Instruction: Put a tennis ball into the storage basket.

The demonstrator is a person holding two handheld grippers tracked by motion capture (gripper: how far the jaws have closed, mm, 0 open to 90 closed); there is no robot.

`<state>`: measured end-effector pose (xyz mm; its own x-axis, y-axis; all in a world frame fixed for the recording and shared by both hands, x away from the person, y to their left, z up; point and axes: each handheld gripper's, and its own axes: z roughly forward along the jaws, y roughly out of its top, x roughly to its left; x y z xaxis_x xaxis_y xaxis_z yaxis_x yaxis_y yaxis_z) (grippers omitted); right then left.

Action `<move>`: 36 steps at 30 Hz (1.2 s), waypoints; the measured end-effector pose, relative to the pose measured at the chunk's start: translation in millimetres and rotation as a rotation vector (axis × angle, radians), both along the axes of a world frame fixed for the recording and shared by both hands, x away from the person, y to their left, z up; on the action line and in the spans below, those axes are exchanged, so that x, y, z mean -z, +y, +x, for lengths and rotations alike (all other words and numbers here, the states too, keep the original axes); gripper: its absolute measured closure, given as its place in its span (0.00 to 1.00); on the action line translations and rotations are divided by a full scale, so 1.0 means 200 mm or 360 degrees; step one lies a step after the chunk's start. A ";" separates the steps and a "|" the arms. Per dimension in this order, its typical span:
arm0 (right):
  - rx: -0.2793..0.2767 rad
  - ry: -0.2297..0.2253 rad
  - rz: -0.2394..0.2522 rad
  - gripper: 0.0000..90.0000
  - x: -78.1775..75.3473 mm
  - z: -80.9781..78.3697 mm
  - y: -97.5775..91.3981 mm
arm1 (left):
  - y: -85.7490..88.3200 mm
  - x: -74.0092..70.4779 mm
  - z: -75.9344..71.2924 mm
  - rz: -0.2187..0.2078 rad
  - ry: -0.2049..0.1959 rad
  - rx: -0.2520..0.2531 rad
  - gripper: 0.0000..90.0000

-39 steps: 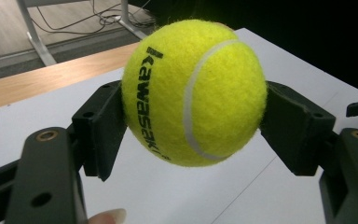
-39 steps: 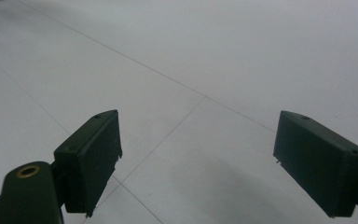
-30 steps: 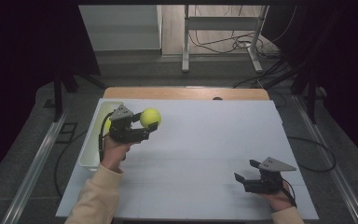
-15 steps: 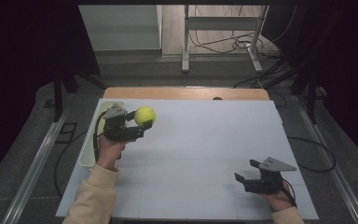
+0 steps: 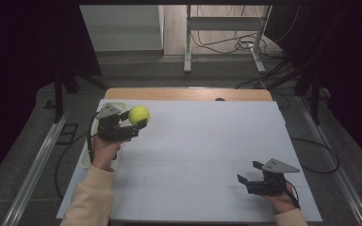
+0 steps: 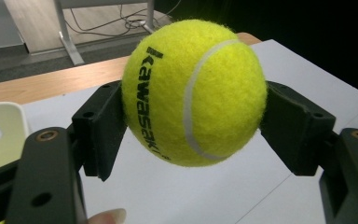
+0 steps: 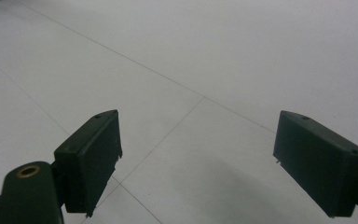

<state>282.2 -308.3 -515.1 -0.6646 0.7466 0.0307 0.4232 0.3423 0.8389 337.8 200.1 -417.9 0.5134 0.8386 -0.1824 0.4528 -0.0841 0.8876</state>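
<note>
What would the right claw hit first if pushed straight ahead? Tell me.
Likely the white table top: the open right claw tilts down at it, nothing lying between, though depth is unclear.

left hand-held gripper (image 5: pixel 134 127) | carried tennis ball (image 5: pixel 139 115) leftward and farther back | nearer white tray (image 5: pixel 90 149)

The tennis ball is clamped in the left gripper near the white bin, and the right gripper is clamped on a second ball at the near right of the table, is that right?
Not quite. The tennis ball is clamped in the left gripper near the white bin, but the right gripper holds nothing: the right gripper view shows its jaws open over the bare table.
</note>
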 end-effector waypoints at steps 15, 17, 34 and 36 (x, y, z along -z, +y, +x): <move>-0.0002 0.0000 0.0000 0.18 0.00 0.00 0.00 | 0.08 0.02 0.02 0.0005 0.0017 -0.0090 0.30; -0.0001 0.0000 0.0001 0.18 0.00 0.00 0.00 | 0.10 0.03 0.02 -0.0001 0.0022 -0.0100 0.30; 0.0000 -0.0004 -0.0001 0.18 0.00 0.00 0.00 | 0.21 0.05 0.03 -0.0013 0.0041 -0.0212 0.30; -0.0001 -0.0005 -0.0002 0.18 0.00 0.00 0.00 | 0.23 0.05 0.03 -0.0020 0.0046 -0.0229 0.30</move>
<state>282.3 -308.3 -514.8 -0.6652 0.7461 0.0276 0.4203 0.3436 0.8398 343.7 246.0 -428.7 0.3822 0.9008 -0.2061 0.4849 -0.0056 0.8745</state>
